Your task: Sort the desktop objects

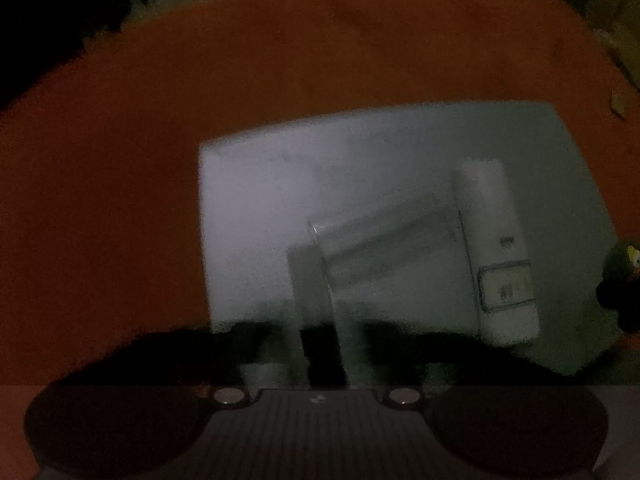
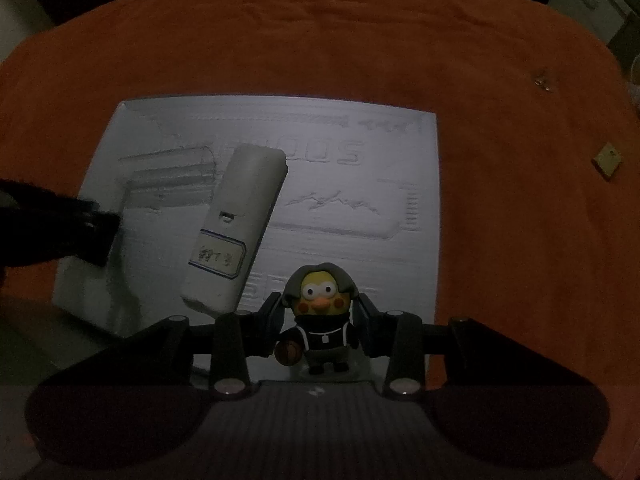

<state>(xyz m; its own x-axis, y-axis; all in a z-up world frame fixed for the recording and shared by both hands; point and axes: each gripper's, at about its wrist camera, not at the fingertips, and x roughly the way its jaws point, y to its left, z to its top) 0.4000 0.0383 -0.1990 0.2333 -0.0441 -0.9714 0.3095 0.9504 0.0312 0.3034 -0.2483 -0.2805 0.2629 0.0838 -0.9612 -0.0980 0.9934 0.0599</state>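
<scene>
Right up against the left wrist camera, the left gripper (image 1: 320,344) is pinched onto a clear plastic piece (image 1: 360,256), its fingers dark and blurred on either side of that see-through strip. It's murky in this view, folks. Under the piece lies one white box (image 1: 280,184), flat on the orange tablecloth (image 1: 160,120). One white remote-shaped device (image 1: 500,248) rests on the box just to the right of the clear piece, a label patch near its close end. At the far right edge, a sliver of a dark and yellow figure (image 1: 624,276) peeks in. One small tan square (image 1: 619,104) sits on the cloth, well apart from the box.

Over to the right wrist view, much sharper: the right gripper (image 2: 320,316) is clamped around one yellow-faced toy figure, hooded, basketball in hand, standing at the near edge of the white box. Its fingers (image 2: 272,312) press in at both sides of the hood. One white device lies tilted on the embossed lid, near the figure. Left of it, the clear piece sits on the box with the left gripper's dark tip on it. The tan square lies out right on the cloth.
</scene>
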